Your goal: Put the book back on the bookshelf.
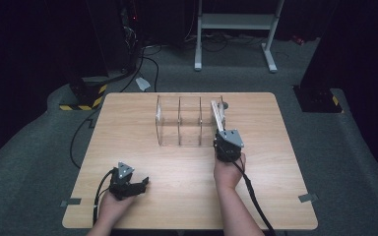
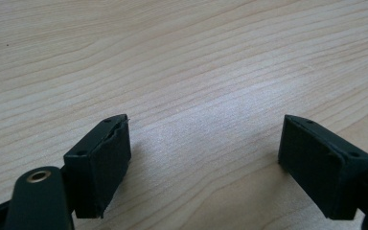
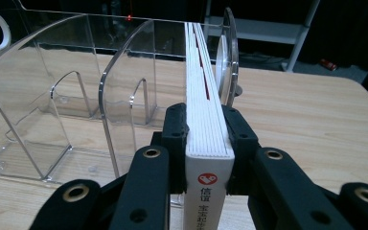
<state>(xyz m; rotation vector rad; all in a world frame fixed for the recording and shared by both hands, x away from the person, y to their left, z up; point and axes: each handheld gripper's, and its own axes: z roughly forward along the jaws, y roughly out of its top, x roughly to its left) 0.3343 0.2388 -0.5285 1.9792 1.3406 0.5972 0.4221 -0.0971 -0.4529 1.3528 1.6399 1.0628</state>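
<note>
A clear acrylic file rack [image 1: 179, 120] with three slots stands at the middle back of the wooden table [image 1: 128, 123]. My right gripper [image 1: 225, 142] is shut on a white book [image 3: 206, 115], spine toward the camera, standing upright in the rack's [image 3: 52, 96] rightmost slot. In the right gripper view the book runs away between the last two dividers. My left gripper [image 1: 130, 184] rests low over the table's front left, open, with bare wood between its fingers [image 2: 100, 158].
Beyond the table's far edge stand a white metal frame [image 1: 236, 22], dark equipment and cables on the grey floor. Yellow-black striped tape [image 1: 83, 101] marks a base at the back left. Bare tabletop lies left and right of the rack.
</note>
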